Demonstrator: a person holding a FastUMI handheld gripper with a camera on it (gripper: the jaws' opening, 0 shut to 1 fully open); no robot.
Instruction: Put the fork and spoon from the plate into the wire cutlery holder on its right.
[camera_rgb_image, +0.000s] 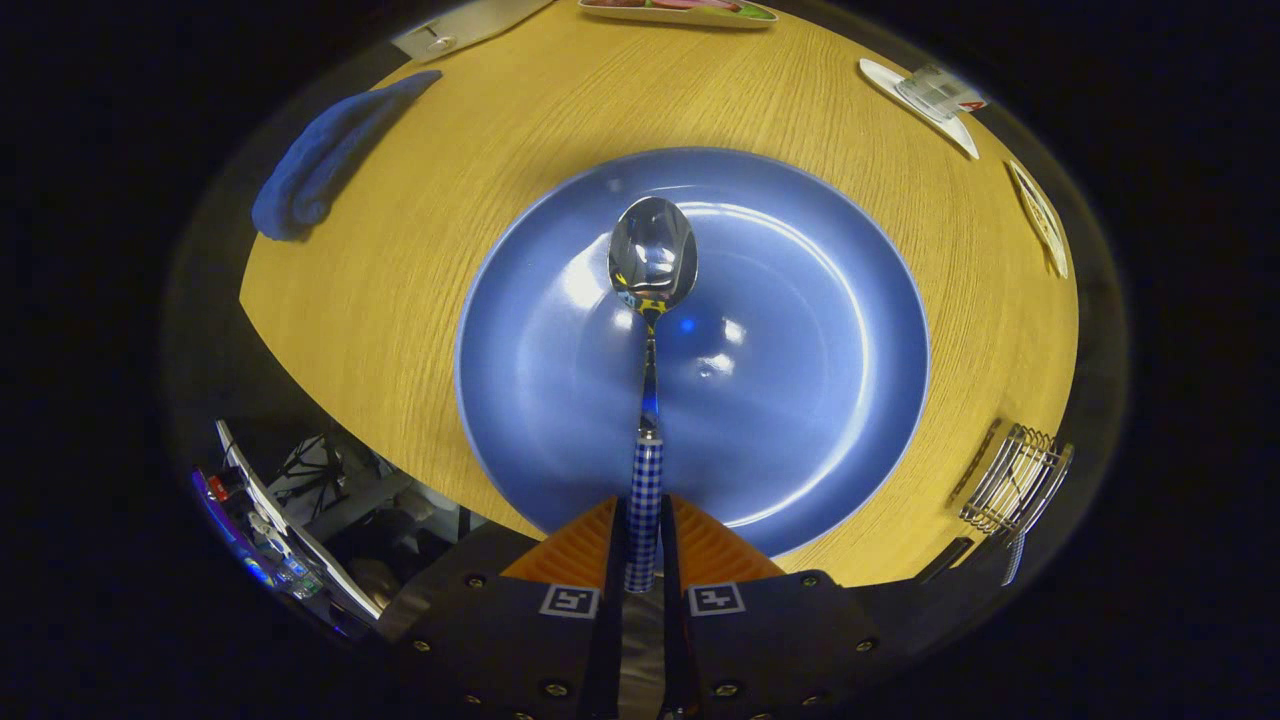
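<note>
Gripper view: my gripper pinches the spoon by its checked handle, both fingers pressing, its bowl ahead above the blue plate. Off to my right, well apart, stands the wire cutlery holder; a blue cloth lies far ahead-left on the table.

Blue cloth lies on the wooden table.

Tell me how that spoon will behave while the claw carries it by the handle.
The spoon looks like rigid metal, so it probably won't flex. The claw grips only its checked handle end, so the bowl may droop or pivot. The polished neck looks slippery if the grip shifts forward.
</note>
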